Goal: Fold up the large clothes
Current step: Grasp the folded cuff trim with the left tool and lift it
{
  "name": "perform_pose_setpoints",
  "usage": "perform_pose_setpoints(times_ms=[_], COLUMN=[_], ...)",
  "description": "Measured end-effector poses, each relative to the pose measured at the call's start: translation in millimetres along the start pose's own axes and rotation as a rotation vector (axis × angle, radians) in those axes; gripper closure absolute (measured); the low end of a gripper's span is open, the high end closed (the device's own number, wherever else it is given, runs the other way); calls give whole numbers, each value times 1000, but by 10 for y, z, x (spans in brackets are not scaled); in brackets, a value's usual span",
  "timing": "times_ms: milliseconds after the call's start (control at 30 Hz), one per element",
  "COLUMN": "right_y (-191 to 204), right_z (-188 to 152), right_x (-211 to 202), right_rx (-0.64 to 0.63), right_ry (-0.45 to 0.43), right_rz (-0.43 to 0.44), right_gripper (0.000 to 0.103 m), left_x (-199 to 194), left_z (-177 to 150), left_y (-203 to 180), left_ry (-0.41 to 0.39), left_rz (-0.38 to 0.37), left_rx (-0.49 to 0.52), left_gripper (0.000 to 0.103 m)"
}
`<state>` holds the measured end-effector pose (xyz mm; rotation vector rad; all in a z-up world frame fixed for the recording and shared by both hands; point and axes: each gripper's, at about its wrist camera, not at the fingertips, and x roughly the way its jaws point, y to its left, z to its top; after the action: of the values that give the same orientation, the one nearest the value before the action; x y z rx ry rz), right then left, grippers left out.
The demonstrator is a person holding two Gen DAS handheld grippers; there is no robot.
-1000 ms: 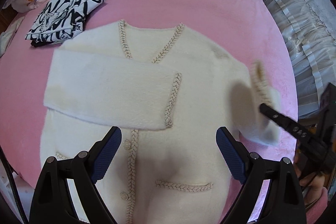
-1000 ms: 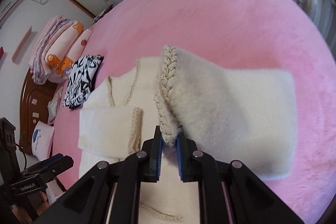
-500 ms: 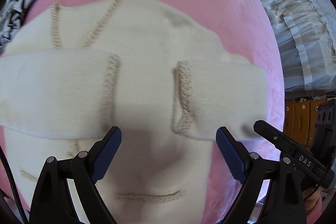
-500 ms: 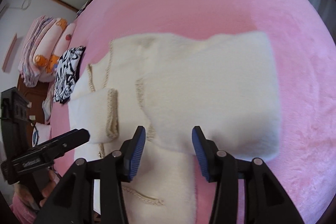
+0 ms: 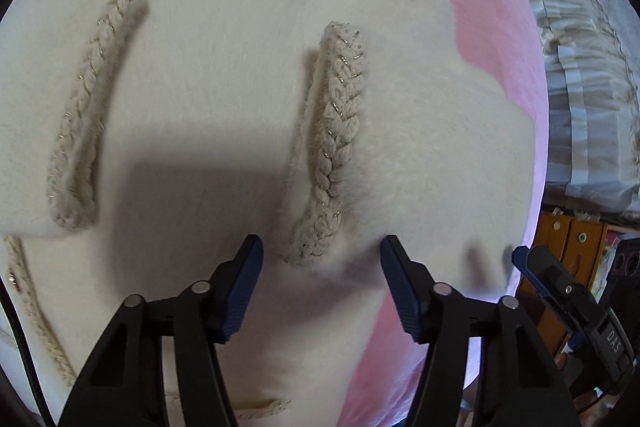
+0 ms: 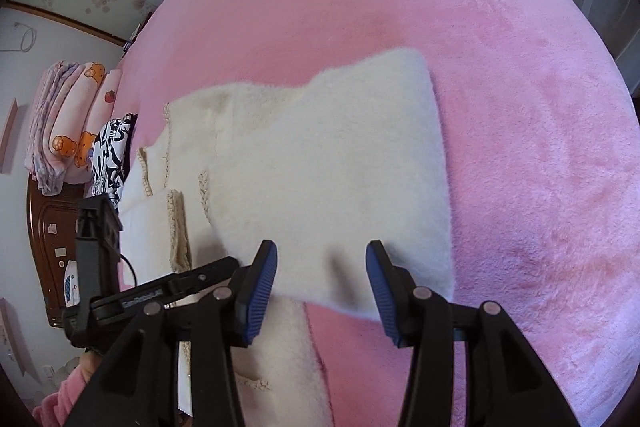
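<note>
A cream fluffy cardigan [image 5: 224, 47] with braided trim lies flat on the pink bed [image 6: 500, 67], both sleeves folded across its front. My left gripper [image 5: 320, 243] hovers low over it, pointing steeply down. Its jaws are closing with the lower end of the right sleeve's braided cuff [image 5: 336, 131] between them, and the pads are not pressing on it. The other cuff [image 5: 92, 107] lies to the left. My right gripper [image 6: 320, 255] stands open over the near edge of the folded sleeve [image 6: 340, 167], holding nothing.
A folded black-and-white garment [image 6: 112, 155] and stacked pink blankets [image 6: 68, 131] sit at the bed's far left, by a dark wooden headboard [image 6: 48, 247]. Ruffled pale fabric [image 5: 592, 87] and wooden drawers [image 5: 568, 239] lie beyond the bed's right edge.
My right gripper opened and let go of the cuff; the sleeve now lies across the cardigan. My left gripper came down close to that cuff and its jaws narrowed.
</note>
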<state>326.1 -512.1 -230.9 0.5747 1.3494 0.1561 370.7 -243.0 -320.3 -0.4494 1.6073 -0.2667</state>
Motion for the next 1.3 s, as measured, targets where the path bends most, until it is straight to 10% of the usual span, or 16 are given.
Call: perform_pose_setpoints(times_ms=[333,500,767,1300], right_y=[33,18,20,300], right_z=[14,18,-6,-149], right_x=[252,282,277,167], right_rx=[0,8,22,-30], right_ry=[46,50,48,21], right_rz=[0,-7,-18,-54], right_gripper=[56,56,56,56], left_x=[207,232,105,-1165], left_z=[11,-34,-134,-177], left_y=[55,48,-82,-432], left_ry=[1,-7,-46,-398], left_rz=[-28,30,72,311], left_rx=[-77,-112,-115,65], left_gripper=[54,83,90,91])
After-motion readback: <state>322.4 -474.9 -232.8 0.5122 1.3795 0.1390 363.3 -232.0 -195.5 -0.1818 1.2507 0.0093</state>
